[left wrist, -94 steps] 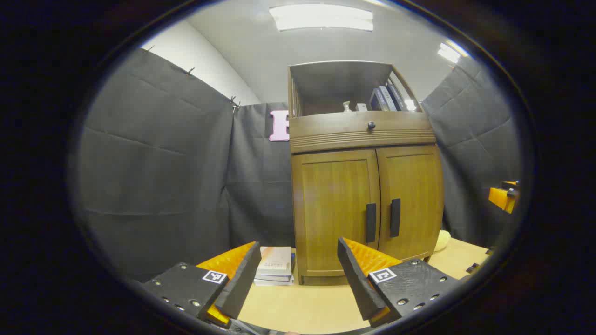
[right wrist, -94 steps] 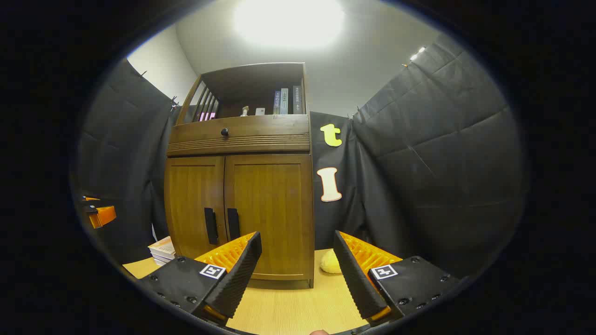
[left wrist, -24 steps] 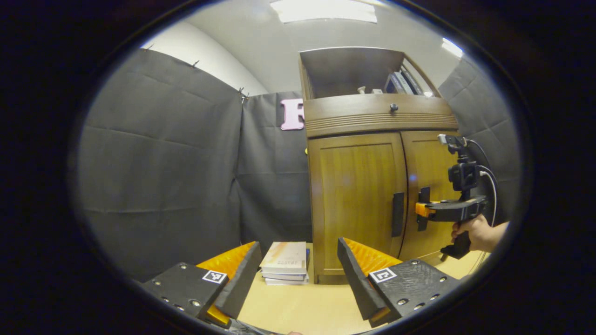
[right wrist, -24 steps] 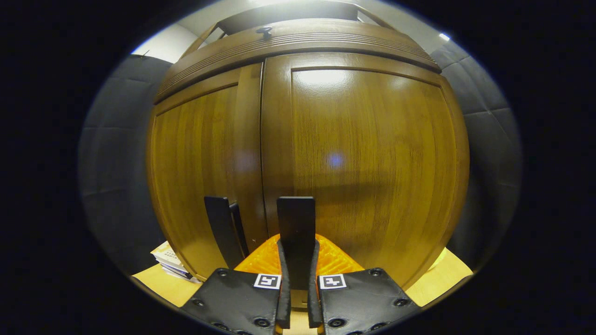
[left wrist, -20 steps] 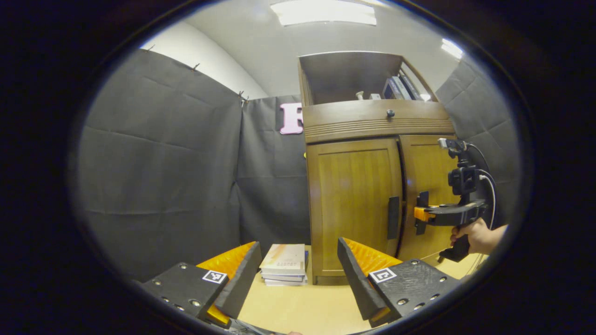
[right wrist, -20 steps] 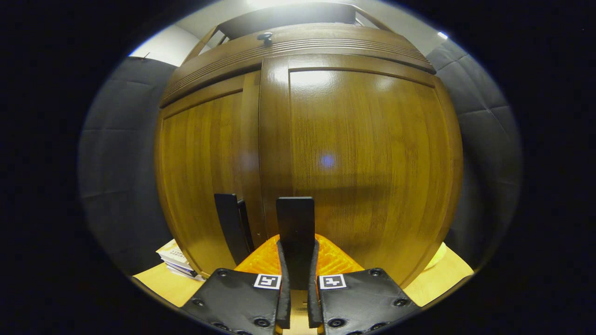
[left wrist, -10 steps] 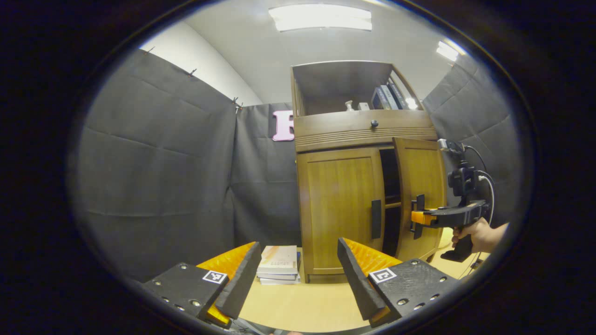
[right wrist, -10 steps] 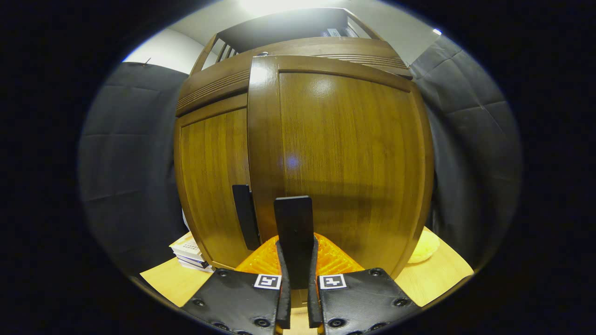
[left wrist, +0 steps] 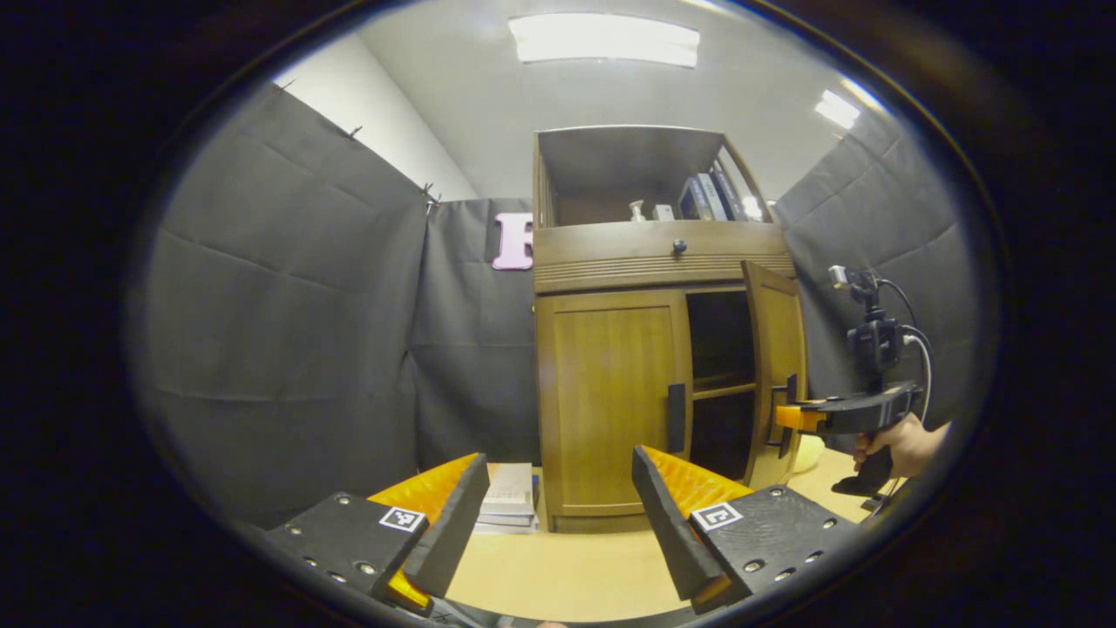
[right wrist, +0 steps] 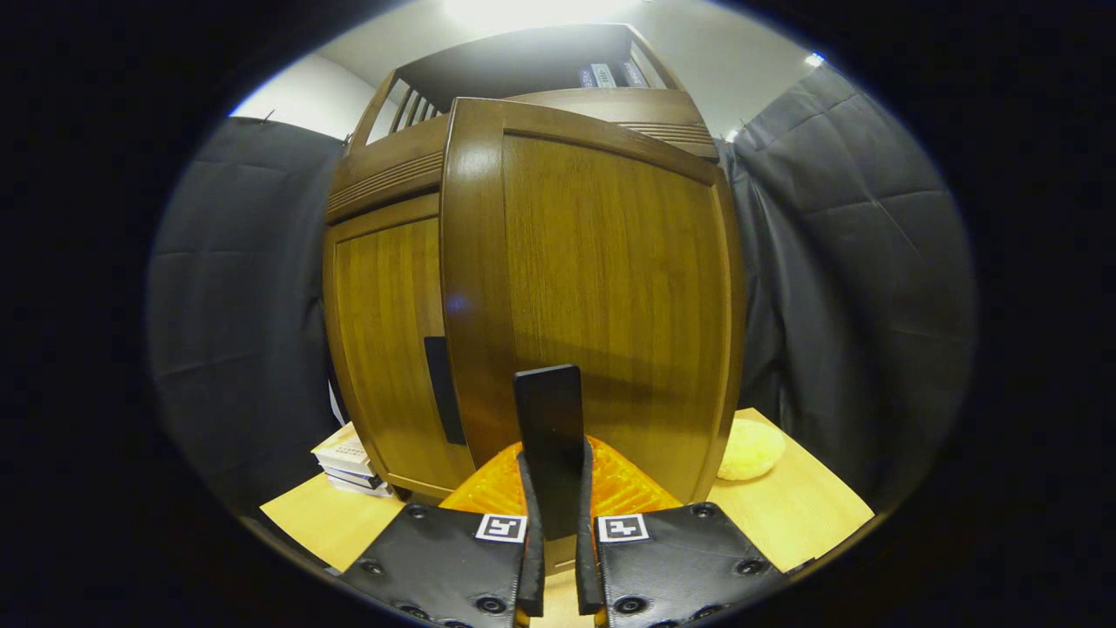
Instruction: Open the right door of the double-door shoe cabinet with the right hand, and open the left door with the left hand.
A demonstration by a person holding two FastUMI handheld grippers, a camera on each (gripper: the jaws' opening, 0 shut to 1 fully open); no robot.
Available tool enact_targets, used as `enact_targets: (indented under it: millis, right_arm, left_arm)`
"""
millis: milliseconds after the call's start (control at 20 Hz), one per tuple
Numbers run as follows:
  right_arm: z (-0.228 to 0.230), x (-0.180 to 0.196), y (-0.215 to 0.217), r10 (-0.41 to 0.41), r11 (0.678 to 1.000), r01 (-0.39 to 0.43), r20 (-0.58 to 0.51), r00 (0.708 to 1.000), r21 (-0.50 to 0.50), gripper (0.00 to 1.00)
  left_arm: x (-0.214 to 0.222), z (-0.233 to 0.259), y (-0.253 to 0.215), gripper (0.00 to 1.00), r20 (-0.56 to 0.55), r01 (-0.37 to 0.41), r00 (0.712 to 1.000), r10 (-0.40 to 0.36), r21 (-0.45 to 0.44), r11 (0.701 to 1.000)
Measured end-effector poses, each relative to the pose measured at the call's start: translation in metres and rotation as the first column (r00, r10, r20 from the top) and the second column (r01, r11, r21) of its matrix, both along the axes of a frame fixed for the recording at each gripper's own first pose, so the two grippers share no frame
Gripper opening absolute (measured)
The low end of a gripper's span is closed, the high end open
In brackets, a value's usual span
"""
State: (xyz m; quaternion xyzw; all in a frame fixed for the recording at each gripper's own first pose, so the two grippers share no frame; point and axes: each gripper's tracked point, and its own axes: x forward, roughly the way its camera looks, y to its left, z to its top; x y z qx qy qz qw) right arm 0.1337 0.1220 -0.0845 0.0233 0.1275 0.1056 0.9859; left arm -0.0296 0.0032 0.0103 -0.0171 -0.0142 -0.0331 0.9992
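The right door (left wrist: 774, 366) of the shoe cabinet (left wrist: 610, 253) is standing partly open, its free edge swung out toward you and a dark interior with a shelf showing behind it. You are holding it by its black handle (right wrist: 549, 419): the right gripper (right wrist: 555, 532) is pinching that bar between both fingers, which is why the door is following your hand. In the left gripper view your right hand (left wrist: 902, 443) is sitting well out to the side of the cabinet, suiting a pull along the door's arc. The left door (left wrist: 610, 401) is lying flush and closed, its handle (left wrist: 676, 419) untouched. Your left gripper (left wrist: 558, 506) is hovering spread wide, well apart from it, probably waiting its turn. Books (left wrist: 510, 497) and something pale yellow (right wrist: 750, 449), hard to identify, are resting on the table (left wrist: 567, 576) beside the cabinet.
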Motion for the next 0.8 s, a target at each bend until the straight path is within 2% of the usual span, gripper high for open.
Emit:
enact_targets:
  millis: [300, 800]
  right_arm:
    - [0.005, -0.016, -0.024, -0.011, 1.000, 0.011, 0.013, 1.000, -0.007, 0.12]
    - [0.007, -0.047, -0.089, 0.016, 0.999, -0.016, 0.013, 1.000, -0.030, 0.15]
  left_arm:
    - [-0.004, 0.004, -0.005, 0.95, 0.014, 0.088, 0.996, -0.088, -0.010, 0.996]
    - [-0.003, 0.009, -0.013, 0.95, 0.017, 0.145, 0.989, -0.144, -0.044, 0.988]
